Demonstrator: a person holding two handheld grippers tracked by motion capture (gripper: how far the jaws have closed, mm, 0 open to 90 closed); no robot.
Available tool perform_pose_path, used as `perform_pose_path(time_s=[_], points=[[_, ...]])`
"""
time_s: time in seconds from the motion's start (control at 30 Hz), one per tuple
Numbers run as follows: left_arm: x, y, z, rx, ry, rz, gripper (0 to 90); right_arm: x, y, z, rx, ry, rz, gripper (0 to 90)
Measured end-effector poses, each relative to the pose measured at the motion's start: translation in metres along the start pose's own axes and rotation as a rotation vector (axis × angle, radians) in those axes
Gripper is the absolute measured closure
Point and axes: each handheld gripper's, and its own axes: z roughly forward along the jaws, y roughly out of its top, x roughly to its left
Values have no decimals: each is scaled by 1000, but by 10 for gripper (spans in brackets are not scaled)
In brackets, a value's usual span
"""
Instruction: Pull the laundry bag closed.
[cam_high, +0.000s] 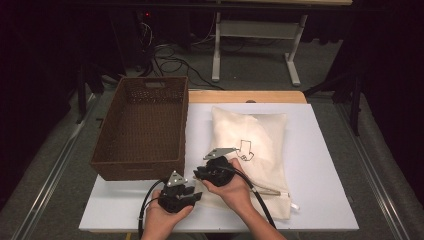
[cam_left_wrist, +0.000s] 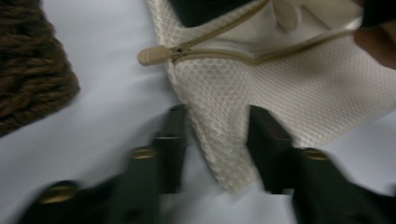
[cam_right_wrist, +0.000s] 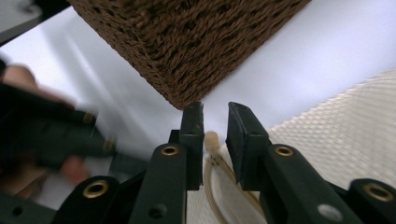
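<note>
Two tools meet at a mesh bag's zipper corner.
Left tool straddles the cream mesh bag corner, jaws apart, not pinching; right tool, narrowly parted, frames the zipper pull. Bag lies on the white counter beside the wicker basket.

Basket: we see a brown woven basket on the left part of the board, its long side running away from us, a slot handle in its far wall.
Basket corner: in the right gripper view we see a corner of it up close, twisted brown cord.
Board: we see a white board under everything, with a strip of wooden tabletop showing past its far edge.
Background: we see a white table frame and loose cables on the grey floor beyond.
</note>
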Motion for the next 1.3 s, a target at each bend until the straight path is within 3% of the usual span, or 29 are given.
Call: perform_pose_path(time_s=[0.03,0.1,0.3,0.4,0.53,0.67,0.73,0.8,0.93,1.0,1.07,1.23,1.3], points=[[-1,-1,0,-4,1,5,828,1,2,5,17,-21,-1,733],[-3,0,-1,-14,2,8,870,2,4,11,36,-30,-12,722],[-9,-2,-7,-48,8,23,878,3,8,24,128,-25,-17,676],[-10,-3,-7,-53,0,18,877,3,10,27,189,-25,21,769],[-9,-4,-10,-65,-5,16,877,5,8,12,138,2,8,875],[-11,-3,-11,-70,-4,23,877,2,4,-1,95,33,0,894],[-12,-1,-11,-72,-2,30,877,1,5,-4,84,38,-8,830],[-14,-1,-12,-72,6,46,877,4,8,-1,91,29,-44,669],[-17,-1,-12,-74,10,55,877,8,11,14,171,-20,-70,573],[-17,-1,-12,-72,9,60,877,11,11,20,218,-48,-81,674],[-17,-1,-12,-76,5,58,877,14,12,18,215,-55,-85,786],[-15,-1,-13,-79,-2,52,877,11,11,-4,112,5,-65,874],[-15,-1,-13,-80,0,53,876,9,10,-13,97,11,-67,887]])
